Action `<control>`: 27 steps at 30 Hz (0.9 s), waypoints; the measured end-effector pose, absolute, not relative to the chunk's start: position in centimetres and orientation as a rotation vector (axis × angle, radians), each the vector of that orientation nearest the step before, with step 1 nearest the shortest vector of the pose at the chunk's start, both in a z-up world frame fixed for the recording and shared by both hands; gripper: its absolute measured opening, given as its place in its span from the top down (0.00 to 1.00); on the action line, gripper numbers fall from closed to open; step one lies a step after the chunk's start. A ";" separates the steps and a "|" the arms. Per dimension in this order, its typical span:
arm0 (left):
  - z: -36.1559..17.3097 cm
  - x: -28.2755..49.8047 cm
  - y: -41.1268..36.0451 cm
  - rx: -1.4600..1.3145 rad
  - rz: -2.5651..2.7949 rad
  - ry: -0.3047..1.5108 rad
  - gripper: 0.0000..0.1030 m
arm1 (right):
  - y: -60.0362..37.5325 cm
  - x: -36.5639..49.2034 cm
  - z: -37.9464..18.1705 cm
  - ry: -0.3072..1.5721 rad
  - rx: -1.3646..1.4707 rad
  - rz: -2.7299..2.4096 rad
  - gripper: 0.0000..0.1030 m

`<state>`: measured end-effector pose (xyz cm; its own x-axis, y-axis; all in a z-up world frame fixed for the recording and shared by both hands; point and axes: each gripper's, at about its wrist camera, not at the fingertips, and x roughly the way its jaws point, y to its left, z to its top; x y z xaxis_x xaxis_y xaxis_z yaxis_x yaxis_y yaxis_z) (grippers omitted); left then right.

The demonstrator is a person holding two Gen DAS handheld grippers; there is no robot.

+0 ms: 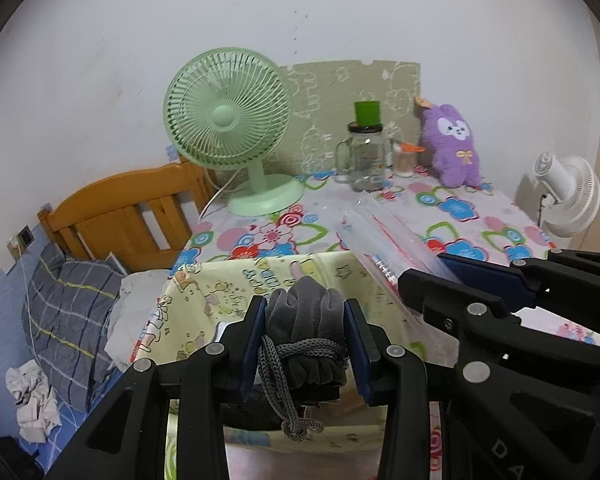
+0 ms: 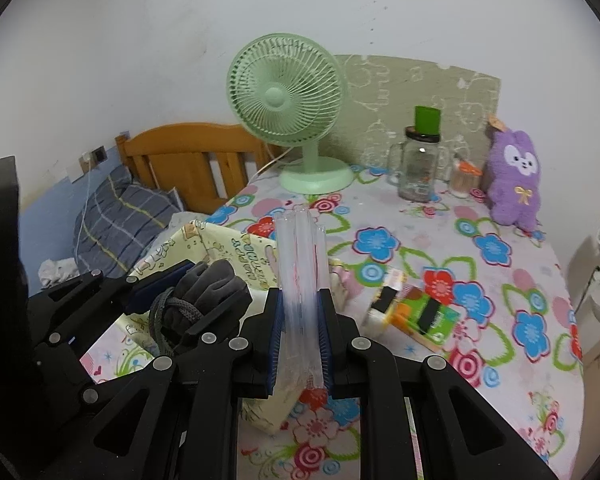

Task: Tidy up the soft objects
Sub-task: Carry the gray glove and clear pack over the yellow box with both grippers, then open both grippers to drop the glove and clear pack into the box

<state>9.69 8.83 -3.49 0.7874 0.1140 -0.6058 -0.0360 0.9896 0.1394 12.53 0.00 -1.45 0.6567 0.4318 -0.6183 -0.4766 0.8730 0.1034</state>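
Gripped between the left gripper's [image 1: 306,340] pads, a grey pouch [image 1: 306,320] with drawstring hangs over a yellow fabric bin [image 1: 220,284]; alongside, the right gripper [image 2: 300,344] pinches a clear plastic bag [image 2: 300,264] above the floral tablecloth [image 2: 480,280].

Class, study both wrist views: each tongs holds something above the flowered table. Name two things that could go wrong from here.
1. The grey pouch's loose cord dangles below the left tongs and could snag the yellow fabric box.
2. The clear plastic bag sticks far out of the right tongs and might catch the box rim.
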 end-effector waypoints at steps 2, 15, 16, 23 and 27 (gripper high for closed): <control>-3.9 10.2 9.3 0.120 0.092 0.670 0.62 | 0.5 12.9 -1.8 0.687 -0.073 0.526 0.81; -6.8 13.1 12.6 0.090 0.143 0.756 0.53 | 3.8 15.6 -4.0 0.735 -0.101 0.580 0.81; -7.1 13.2 12.8 0.089 0.147 0.768 0.45 | 4.0 15.8 -4.2 0.742 -0.100 0.584 0.81; -8.7 13.7 14.0 0.063 0.153 0.830 0.29 | 5.4 17.4 -5.8 0.793 -0.108 0.609 0.81; -9.0 13.6 14.2 0.055 0.145 0.839 0.25 | 6.2 17.9 -6.5 0.808 -0.126 0.628 0.81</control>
<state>13.61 14.23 -9.00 0.6586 0.1498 -0.7374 -0.1067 0.9887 0.1056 17.88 6.21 -6.47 0.5217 0.4758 -0.7081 -0.5687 0.8127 0.1270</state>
